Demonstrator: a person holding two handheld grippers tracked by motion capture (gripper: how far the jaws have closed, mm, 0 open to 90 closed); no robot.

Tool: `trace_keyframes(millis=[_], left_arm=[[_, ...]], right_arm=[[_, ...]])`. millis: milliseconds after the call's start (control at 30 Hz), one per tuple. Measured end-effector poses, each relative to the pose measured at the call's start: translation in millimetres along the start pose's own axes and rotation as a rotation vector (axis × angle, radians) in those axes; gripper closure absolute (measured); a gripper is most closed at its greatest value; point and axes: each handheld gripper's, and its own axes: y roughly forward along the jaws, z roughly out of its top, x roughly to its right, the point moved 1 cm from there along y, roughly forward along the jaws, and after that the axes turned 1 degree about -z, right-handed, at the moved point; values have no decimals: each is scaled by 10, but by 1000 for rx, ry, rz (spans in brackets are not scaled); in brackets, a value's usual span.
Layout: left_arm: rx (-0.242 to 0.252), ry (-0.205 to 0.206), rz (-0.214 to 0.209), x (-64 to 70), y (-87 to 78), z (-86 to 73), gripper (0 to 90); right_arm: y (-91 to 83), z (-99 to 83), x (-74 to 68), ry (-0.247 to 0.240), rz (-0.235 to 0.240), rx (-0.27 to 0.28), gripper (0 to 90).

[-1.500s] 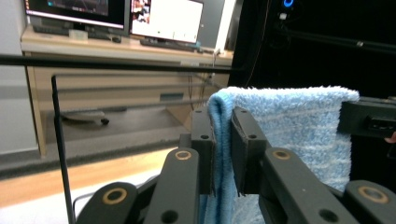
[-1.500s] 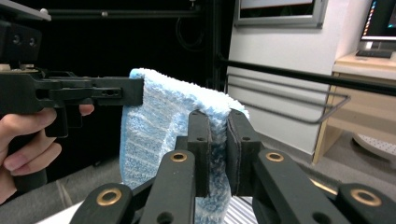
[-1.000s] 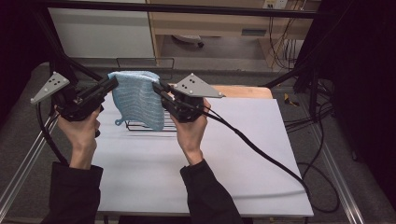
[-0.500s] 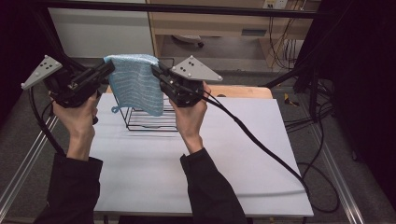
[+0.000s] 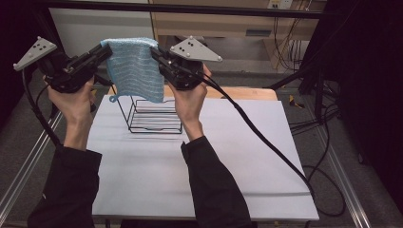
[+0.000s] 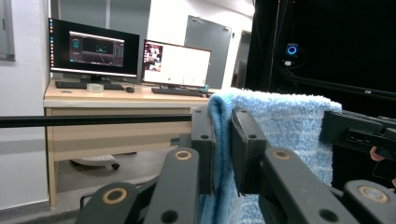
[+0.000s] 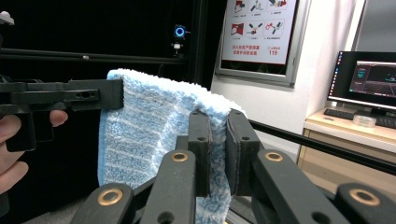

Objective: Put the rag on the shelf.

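1. Blue terry cloth: you have one towel (image 5: 134,68), one black wire rack (image 5: 154,116) and two hand-held grippers in play, all over one white tabletop (image 5: 228,156).
2. Your left hand-held gripper (image 5: 105,49) is pinched tight on the towel's upper left corner; in the left gripper view the cloth (image 6: 275,135) is squeezed between the two pads with almost no gap.
3. Your right hand-held gripper (image 5: 156,51) is likewise clamped on the upper right corner, the jaws nearly together with the fabric (image 7: 154,126) caught between them.
4. The towel hangs spread flat between the two grippers, held up in the air above the rack's near-left part; its lower edge, with a small loop at the left corner, dips just in front of the rack's top wires.
5. The high view gives you the rack standing on the tabletop and both forearms in dark sleeves.
6. The left gripper view adds a desk (image 6: 116,100) with two monitors behind the towel; the right gripper view adds a wall poster (image 7: 259,30) and your left hand's fingers (image 7: 14,128).
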Motion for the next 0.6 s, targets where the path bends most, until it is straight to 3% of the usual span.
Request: trace_keyframes(millis=[600], left_arm=[[-14, 31, 29, -125, 286, 247, 806]], right_arm=[[262, 162, 187, -16, -37, 9, 827]])
